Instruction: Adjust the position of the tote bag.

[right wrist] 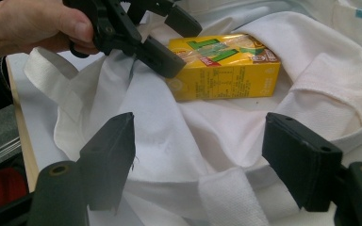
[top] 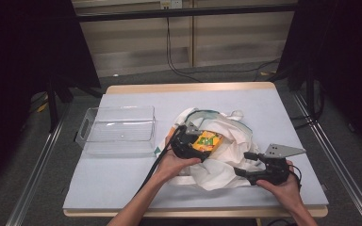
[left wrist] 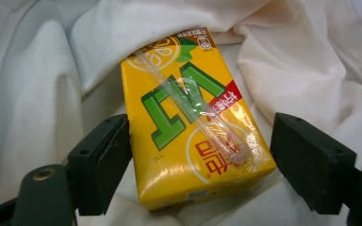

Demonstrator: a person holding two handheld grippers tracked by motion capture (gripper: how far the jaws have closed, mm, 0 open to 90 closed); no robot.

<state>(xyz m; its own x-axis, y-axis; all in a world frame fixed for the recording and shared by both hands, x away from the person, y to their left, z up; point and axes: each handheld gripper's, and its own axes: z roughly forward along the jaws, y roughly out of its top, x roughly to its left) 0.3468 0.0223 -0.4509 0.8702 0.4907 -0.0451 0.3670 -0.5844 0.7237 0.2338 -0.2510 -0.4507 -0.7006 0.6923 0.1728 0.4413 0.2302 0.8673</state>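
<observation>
A: While the left gripper (left wrist: 200,155) straddles the yellow juice carton (left wrist: 193,127), jaws spread — one touching its side, the other apart. Carton lies on the white cloth bag (top: 226,141).

B: Right gripper (right wrist: 198,155)?

A: Released too, over bag folds. Carton's far end hidden under cloth; clear bin (top: 118,129) sits beside the bag.

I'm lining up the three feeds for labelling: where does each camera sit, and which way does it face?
High view: fixed above the person's side, facing forward and down on the table; both forearms, left gripper and right gripper show.
Left gripper view: rides the left gripper, looking along its open jaws at the yellow drink carton on the white cloth bag.
Right gripper view: rides the right gripper, looking over the bag toward the carton; its own open jaws, plus the left hand.
All three views share the carton and bag.
</observation>
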